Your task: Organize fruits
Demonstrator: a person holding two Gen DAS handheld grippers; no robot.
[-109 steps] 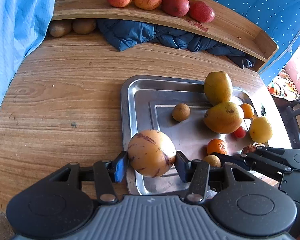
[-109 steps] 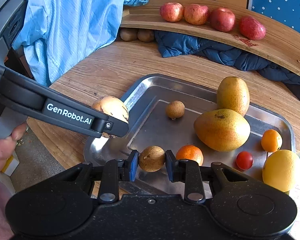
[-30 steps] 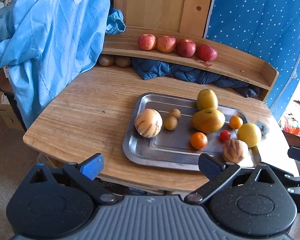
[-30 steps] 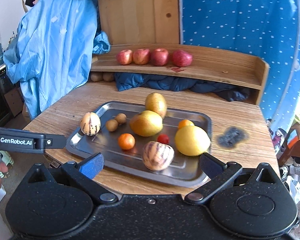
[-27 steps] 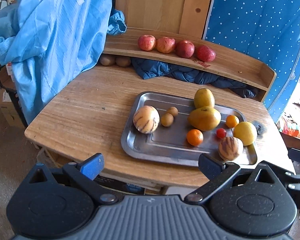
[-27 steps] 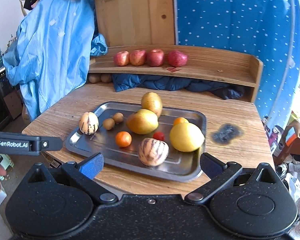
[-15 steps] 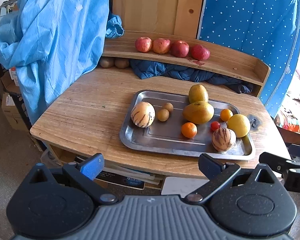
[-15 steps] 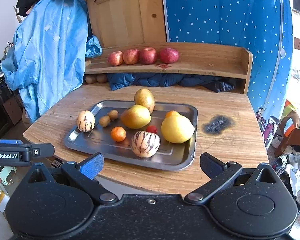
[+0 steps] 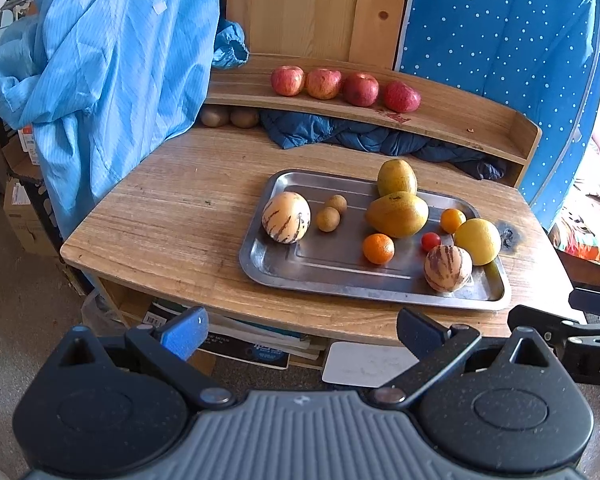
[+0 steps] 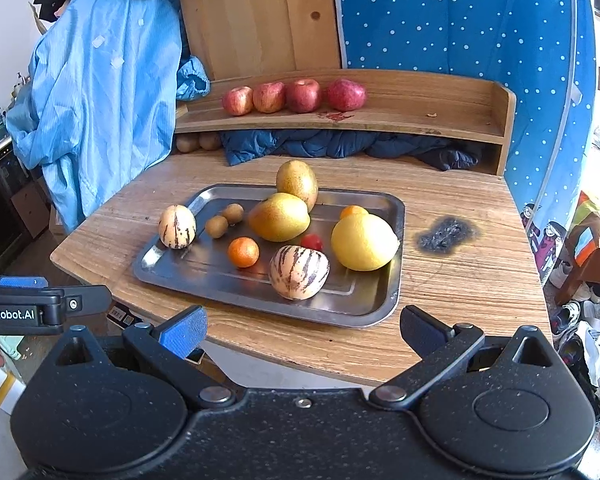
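**Both tools drawn back from the wooden bench, fruit gathered on the tray.**
We held the left tool and the right tool with jaws spread wide and empty, well short of the rectangular steel tray. On it lay two striped cream melons, two yellow-green mangoes, a large yellow lemon, two small brown kiwis, two oranges and a red cherry tomato. We judged the sorting near done; a good next grasp would straddle one fruit squarely, closing gently to prevent rolling.
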